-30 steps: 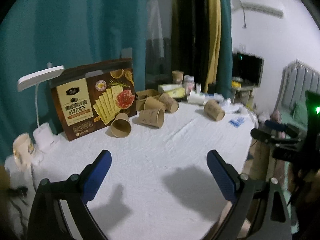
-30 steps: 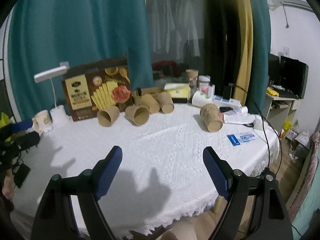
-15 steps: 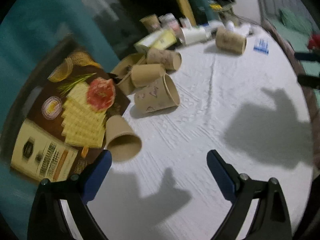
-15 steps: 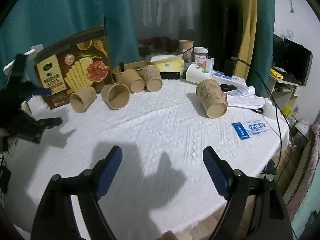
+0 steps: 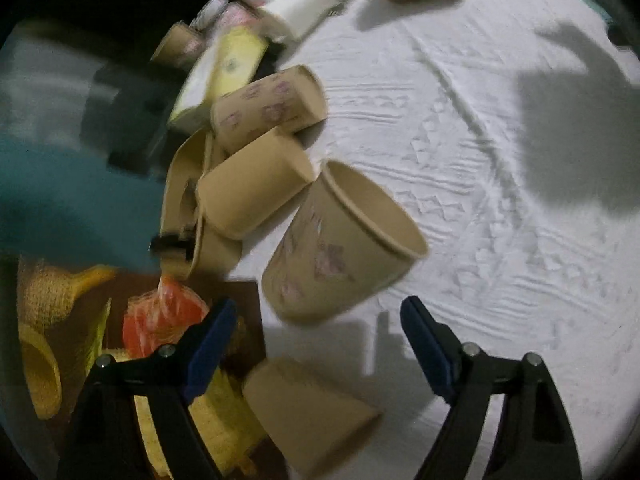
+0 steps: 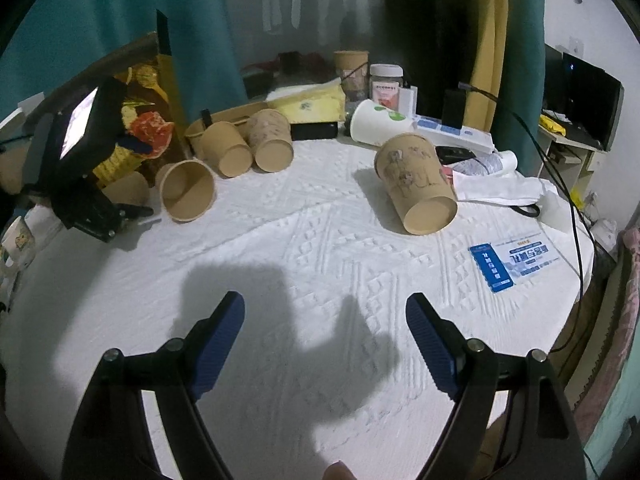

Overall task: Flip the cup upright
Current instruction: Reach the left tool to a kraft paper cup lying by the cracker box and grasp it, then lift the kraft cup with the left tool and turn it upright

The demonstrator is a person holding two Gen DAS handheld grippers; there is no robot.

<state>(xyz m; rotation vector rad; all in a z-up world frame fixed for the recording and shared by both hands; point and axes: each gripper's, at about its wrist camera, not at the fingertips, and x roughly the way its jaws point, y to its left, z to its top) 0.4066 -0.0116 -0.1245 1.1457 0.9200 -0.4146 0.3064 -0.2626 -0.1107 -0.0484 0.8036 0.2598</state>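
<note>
A left claw [image 5: 318,338] tilts down over a cluster of brown paper cups lying on their sides on a counter [image 5: 480,160] draped in white textured cloth. Its blue pads have just been closing but stand apart, gripping nothing; a printed paper cup [image 5: 340,248] lies just ahead of them, rim toward the open cloth, not touching either pad. A plain cup [image 5: 308,412] lies close below, partly between the arms of the claw, beside a cracker box [image 5: 168,320]. The right claw [image 6: 325,340] hangs with its pads apart and empty above bare cloth, well apart from another tipped printed cup [image 6: 416,188] and a blue-and-white leaflet [image 6: 516,260].
</note>
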